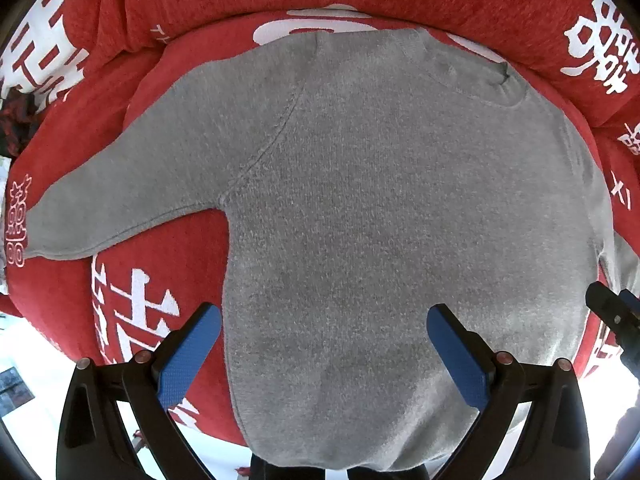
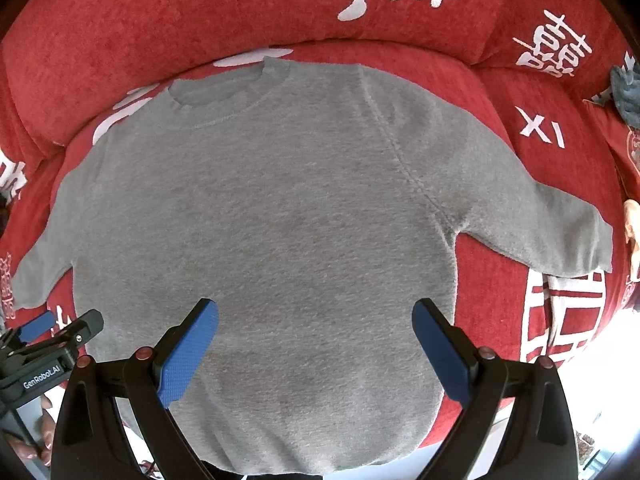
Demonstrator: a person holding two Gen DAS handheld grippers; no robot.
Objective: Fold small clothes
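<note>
A small grey knit sweater (image 1: 380, 208) lies flat on a red sofa seat, collar far, hem near, both sleeves spread out; it also shows in the right wrist view (image 2: 272, 220). My left gripper (image 1: 324, 316) is open and empty, hovering above the sweater's lower left part. My right gripper (image 2: 316, 312) is open and empty above the lower middle of the sweater. The right gripper's tip shows at the right edge of the left wrist view (image 1: 612, 312). The left gripper shows at the left edge of the right wrist view (image 2: 52, 336).
The red sofa cover (image 2: 200, 20) with white characters has a raised backrest behind the sweater. A grey cloth (image 2: 628, 92) lies on the seat at far right. The sofa's front edge and bright floor (image 1: 36, 360) are near me.
</note>
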